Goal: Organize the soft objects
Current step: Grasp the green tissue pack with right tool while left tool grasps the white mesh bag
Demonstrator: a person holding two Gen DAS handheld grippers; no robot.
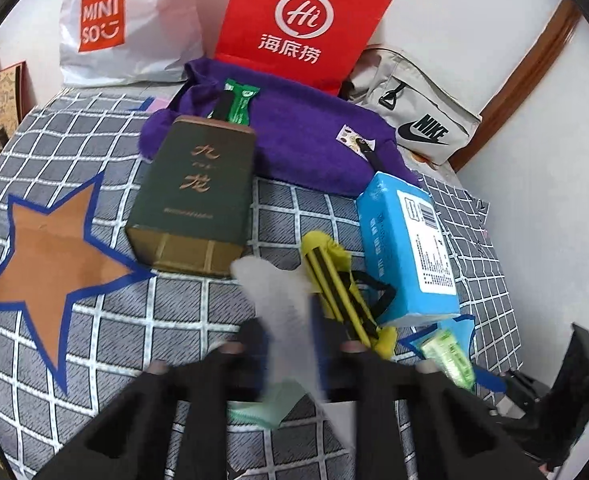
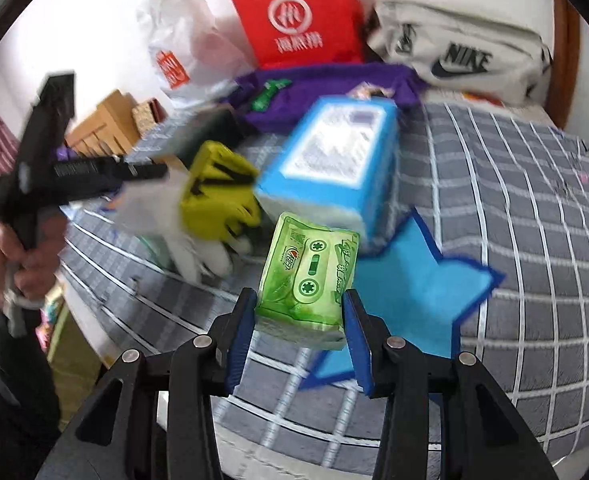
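Green tissue pack (image 2: 308, 280), one; gloves (image 2: 214, 200), two.

The left hand-held gripper (image 1: 290, 344) is matte black plastic with angular arms, each pierced by a triangular cut-out, and round metal pivot pins at the joints. Blue lining shows faintly along the inner faces of its fingers. From the right wrist view its body reads as a black pistol-shaped frame with a ribbed bar, gripped by the person's hand (image 2: 26, 264) around a pale trigger piece. The right hand-held gripper (image 2: 296, 334) has the same black linked arms and silver pins, with bright blue pads (image 2: 239, 340) on both fingers. Dark clothing shows below the hand.
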